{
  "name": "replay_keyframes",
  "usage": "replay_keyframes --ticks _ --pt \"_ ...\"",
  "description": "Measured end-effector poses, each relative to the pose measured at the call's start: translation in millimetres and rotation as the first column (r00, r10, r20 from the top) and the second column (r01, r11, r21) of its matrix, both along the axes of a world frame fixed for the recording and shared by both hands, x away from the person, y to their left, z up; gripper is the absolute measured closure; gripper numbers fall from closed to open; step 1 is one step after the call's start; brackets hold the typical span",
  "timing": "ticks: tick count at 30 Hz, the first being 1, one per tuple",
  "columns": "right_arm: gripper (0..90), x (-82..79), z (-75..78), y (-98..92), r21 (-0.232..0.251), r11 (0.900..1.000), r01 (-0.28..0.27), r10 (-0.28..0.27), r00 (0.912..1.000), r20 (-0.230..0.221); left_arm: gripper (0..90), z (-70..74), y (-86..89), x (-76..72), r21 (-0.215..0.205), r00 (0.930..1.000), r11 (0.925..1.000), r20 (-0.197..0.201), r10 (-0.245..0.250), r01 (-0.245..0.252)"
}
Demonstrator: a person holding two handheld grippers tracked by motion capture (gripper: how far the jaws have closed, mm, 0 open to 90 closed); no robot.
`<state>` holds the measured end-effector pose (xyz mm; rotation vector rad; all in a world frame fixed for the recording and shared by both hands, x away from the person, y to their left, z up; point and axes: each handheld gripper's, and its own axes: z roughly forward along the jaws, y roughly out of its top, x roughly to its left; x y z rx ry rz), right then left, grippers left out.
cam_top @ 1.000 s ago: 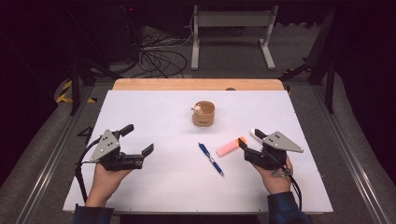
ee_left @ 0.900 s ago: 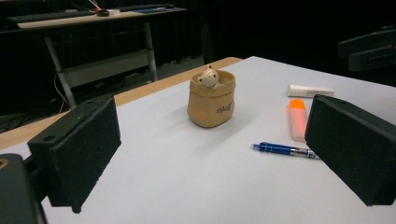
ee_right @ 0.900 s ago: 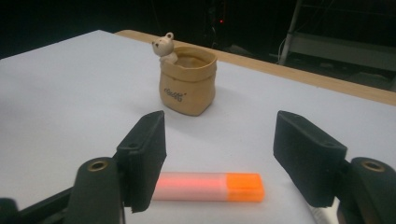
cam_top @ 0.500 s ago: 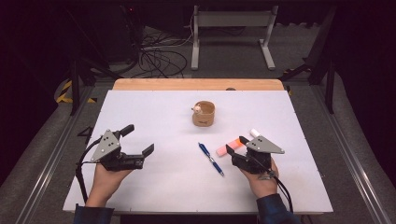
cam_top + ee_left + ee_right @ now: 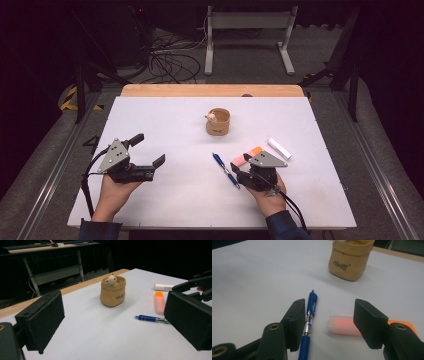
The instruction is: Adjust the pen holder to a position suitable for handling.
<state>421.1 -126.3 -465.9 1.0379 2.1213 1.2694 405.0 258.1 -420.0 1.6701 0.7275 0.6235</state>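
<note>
A blue pen lies at the table's middle front, and an orange highlighter with a pink cap lies just right of it. My right gripper is low over both. Its jaws stand open and have just been closing. In the right gripper view the pen runs along the left pad, and the highlighter's cap lies in front of the right pad. Neither is pressed. My left gripper rests open at the front left with nothing between its jaws.
A tan pouch with a small figure in it stands mid-table behind the pen. A white cylinder lies right of the highlighter. A wooden strip edges the far side of the white table.
My right gripper has moved left and down onto the pen and highlighter, its jaws narrower than before. The white cylinder is now uncovered. The left gripper has stayed put.
</note>
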Motion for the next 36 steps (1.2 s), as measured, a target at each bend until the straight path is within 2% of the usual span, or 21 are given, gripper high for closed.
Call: replay_keyframes --ticks 5,13,17,25,32,36 --pt "45.0 -0.6 -5.1 5.9 -0.010 1.000 -0.002 0.002 0.9999 -0.016 3.8 -0.1 -1.3 -0.3 0.025 0.9999 0.9997 0.010 0.000 -0.001" --pt "49.4 -1.8 -14.1 15.3 -0.023 1.000 0.003 -0.004 0.9984 -0.056 3.8 -0.3 -1.6 -0.1 0.027 0.9999 0.9996 0.005 -0.009 0.008" --pt "52.9 -2.3 -18.6 19.9 -0.047 0.999 -0.002 -0.002 0.9973 -0.073 3.8 -0.8 -2.6 0.1 0.030 0.9999 0.9995 0.001 -0.012 0.012" --pt "62.8 -3.0 -20.9 23.6 -0.064 0.998 -0.021 0.015 0.9946 -0.103 3.8 -0.8 -2.5 0.3 0.031 0.9999 0.9994 0.003 -0.013 0.013" --pt "68.9 -1.5 -21.4 22.8 -0.081 0.997 -0.013 0.002 0.9910 -0.134 4.0 -1.3 -3.4 0.3 0.032 0.9999 0.9994 -0.001 -0.015 0.015" --pt "70.1 -1.0 -22.2 23.3 -0.093 0.996 -0.018 0.004 0.9891 -0.147 4.9 -2.4 -4.6 0.5 0.057 0.9999 0.9982 -0.007 -0.016 0.016"
